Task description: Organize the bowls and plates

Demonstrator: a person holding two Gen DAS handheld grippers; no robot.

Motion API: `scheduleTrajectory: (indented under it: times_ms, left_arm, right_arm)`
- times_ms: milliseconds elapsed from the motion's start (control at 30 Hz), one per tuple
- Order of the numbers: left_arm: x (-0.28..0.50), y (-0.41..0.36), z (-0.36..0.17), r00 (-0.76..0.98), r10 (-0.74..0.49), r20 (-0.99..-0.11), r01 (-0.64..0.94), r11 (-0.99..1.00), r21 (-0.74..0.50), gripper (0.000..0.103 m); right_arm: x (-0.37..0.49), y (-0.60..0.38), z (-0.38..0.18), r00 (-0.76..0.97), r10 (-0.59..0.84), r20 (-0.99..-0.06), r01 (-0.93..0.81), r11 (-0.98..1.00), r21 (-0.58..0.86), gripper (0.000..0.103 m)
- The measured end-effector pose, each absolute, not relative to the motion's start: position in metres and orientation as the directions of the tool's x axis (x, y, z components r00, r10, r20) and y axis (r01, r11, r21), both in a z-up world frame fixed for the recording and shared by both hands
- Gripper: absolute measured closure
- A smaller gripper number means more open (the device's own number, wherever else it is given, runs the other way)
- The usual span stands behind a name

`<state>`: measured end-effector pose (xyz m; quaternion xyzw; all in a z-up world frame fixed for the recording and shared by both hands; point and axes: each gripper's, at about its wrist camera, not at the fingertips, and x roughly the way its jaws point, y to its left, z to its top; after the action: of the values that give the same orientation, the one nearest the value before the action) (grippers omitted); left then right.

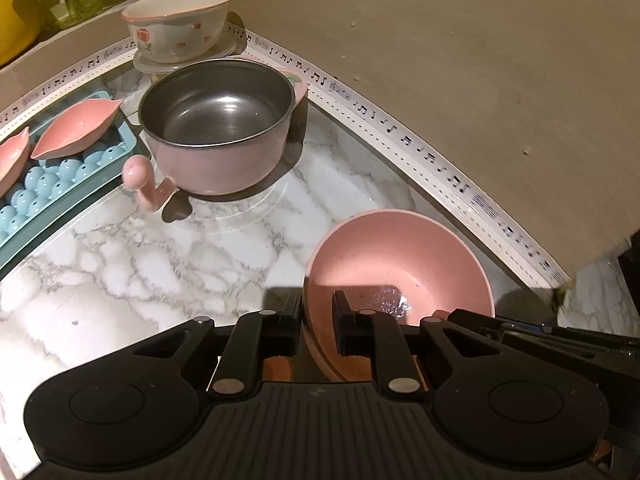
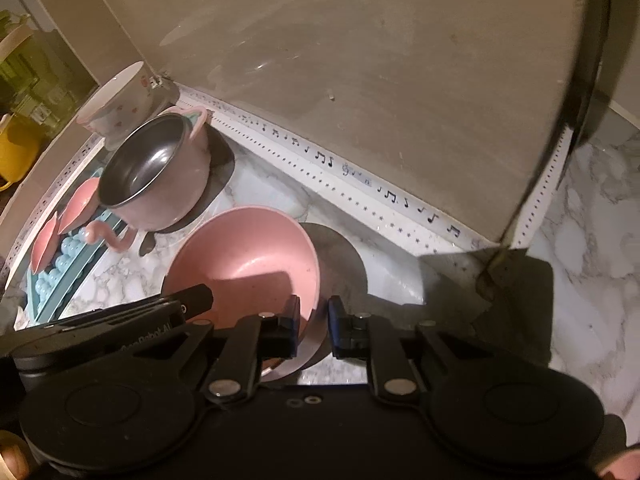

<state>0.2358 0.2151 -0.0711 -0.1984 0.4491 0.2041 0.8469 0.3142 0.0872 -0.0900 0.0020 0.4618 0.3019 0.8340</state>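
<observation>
Fingers: both pairs clamped on the pink bowl (image 1: 400, 264) rim; left gripper (image 1: 318, 320) on its left edge, right gripper (image 2: 314, 330) on its right.
Bowl: round, matte, on glossy marble counter (image 1: 160, 256).
Pot (image 1: 216, 124): pink, dark metal inside, behind bowl.

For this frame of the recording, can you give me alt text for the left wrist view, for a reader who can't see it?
The left gripper is shut on the near rim of a pink bowl on a marble counter. Behind it stand a pink pot with a dark inside and a floral bowl; at left, pink leaf-shaped dishes rest on a blue ice-ball tray.
</observation>
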Motion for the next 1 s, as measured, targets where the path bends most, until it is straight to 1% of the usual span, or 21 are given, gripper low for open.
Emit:
scheduleTrajectory:
  times_ms: [600,1000]
  left_arm:
    - [0.155,0.177,-0.023,0.530,0.179,-0.829,-0.482,0.868,-0.120,0.087]
    - [0.093,0.164,-0.009,0.528,0.172,-0.831,-0.482,0.867,-0.126,0.087]
  right_arm:
    - [0.240,0.052,-0.055,0.409,0.537,-0.738,-0.551,0.790,0.270,0.090]
    - [0.180,0.041,-0.045,0.400,0.552,-0.732,-0.586,0.768,0.259,0.090]
